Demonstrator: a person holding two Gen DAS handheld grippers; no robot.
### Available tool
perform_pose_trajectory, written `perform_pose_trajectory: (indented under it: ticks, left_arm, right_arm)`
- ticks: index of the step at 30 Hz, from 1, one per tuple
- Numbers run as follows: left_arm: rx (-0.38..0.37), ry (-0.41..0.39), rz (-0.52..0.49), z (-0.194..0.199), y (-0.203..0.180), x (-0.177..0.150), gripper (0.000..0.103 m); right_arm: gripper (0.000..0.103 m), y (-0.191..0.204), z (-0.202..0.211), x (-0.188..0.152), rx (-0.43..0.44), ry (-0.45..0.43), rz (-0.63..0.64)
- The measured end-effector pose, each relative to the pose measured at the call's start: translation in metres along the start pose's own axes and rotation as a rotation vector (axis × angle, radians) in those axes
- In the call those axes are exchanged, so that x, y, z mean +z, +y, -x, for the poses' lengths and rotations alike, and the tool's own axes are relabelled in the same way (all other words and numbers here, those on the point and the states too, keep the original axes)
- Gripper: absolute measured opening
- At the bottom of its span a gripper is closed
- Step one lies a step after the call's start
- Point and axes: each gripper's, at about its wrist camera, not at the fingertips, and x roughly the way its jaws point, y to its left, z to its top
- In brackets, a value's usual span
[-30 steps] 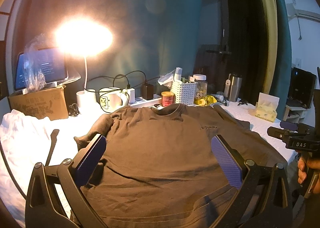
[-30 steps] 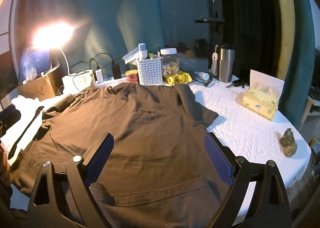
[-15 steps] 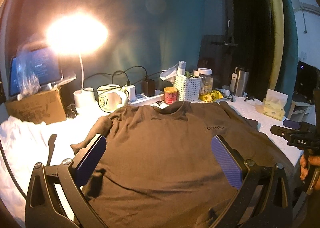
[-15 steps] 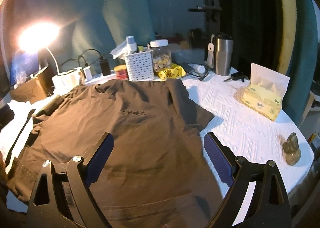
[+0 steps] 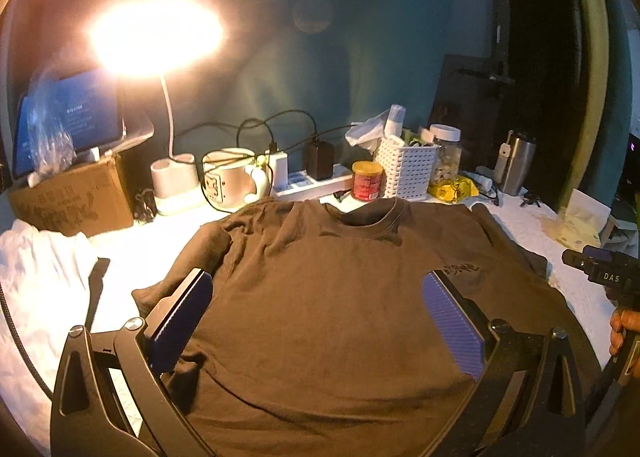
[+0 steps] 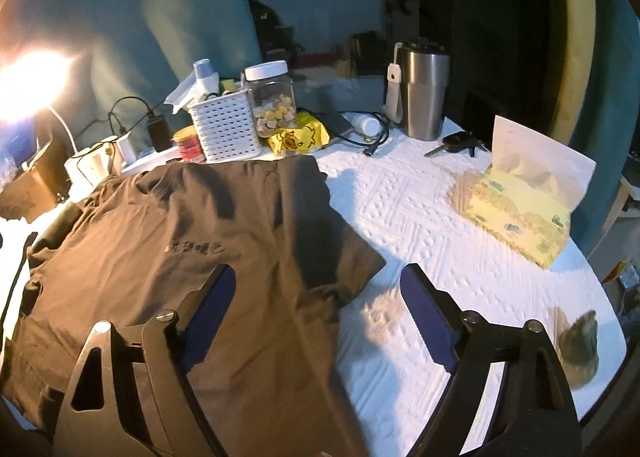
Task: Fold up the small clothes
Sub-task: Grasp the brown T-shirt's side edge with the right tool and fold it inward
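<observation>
On the far left a cardboard box (image 5: 72, 199) carries faded printing too blurred to read; the mug (image 5: 230, 181) beside the lamp base bears a small label, also unreadable; the brown T-shirt (image 5: 340, 297) has a short dark chest print that cannot be made out; at the far right the other gripper's body shows the white letters "DAS". The T-shirt lies face up and spread on the white cloth-covered table (image 6: 420, 217), collar toward the cluttered back edge, its near-left sleeve rumpled, shallow creases across the chest. Bare cloth lies left of the shirt and more widely on its right, up to the tissue pack (image 6: 520, 213) and the table's rounded edge. The left gripper (image 5: 318, 313) hangs released above the shirt, gripping nothing; the right gripper (image 6: 316, 297) is closing over the shirt's right sleeve and the cloth, pads not pressing anything.
</observation>
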Motion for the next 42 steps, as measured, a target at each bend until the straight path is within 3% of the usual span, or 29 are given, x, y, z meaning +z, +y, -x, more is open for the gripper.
perform_pose_trajectory:
  ticks: [7, 18, 20, 21, 23, 25, 31, 37, 42]
  left_arm:
    - [0.032, 0.054, 0.008, -0.026, 0.002, 0.005, 0.103]
    - [0.06, 0.088, 0.025, -0.052, 0.01, 0.01, 0.103]
    - [0.059, 0.094, 0.023, -0.054, 0.011, 0.01, 0.103]
    - [0.057, 0.097, 0.024, -0.056, 0.011, 0.01, 0.103]
    - [0.053, 0.101, 0.024, -0.058, 0.013, 0.011, 0.103]
    - [0.047, 0.099, 0.024, -0.058, 0.014, 0.012, 0.103]
    - [0.045, 0.09, 0.02, -0.052, 0.019, 0.011, 0.103]
    - [0.034, 0.079, 0.049, -0.042, 0.031, 0.006, 0.103]
    - [0.025, 0.069, 0.062, -0.032, 0.039, 0.001, 0.103]
  right_arm:
    - [0.068, -0.025, -0.044, 0.016, 0.006, 0.063, -0.024]
    - [0.063, -0.038, -0.108, 0.017, 0.052, 0.192, -0.048]
    - [0.057, -0.03, -0.108, 0.015, 0.054, 0.193, -0.019]
    - [0.049, -0.028, -0.108, 0.013, 0.054, 0.193, -0.014]
    - [0.021, -0.024, -0.107, 0.011, 0.01, 0.179, 0.014]
    - [0.005, -0.024, -0.107, 0.01, 0.047, 0.183, 0.005]
    - [0.005, -0.018, -0.086, 0.019, 0.066, 0.114, 0.003]
    - [0.005, 0.015, -0.059, 0.034, 0.128, 0.042, 0.069]
    - [0.005, 0.05, -0.056, 0.032, 0.18, 0.048, 0.135]
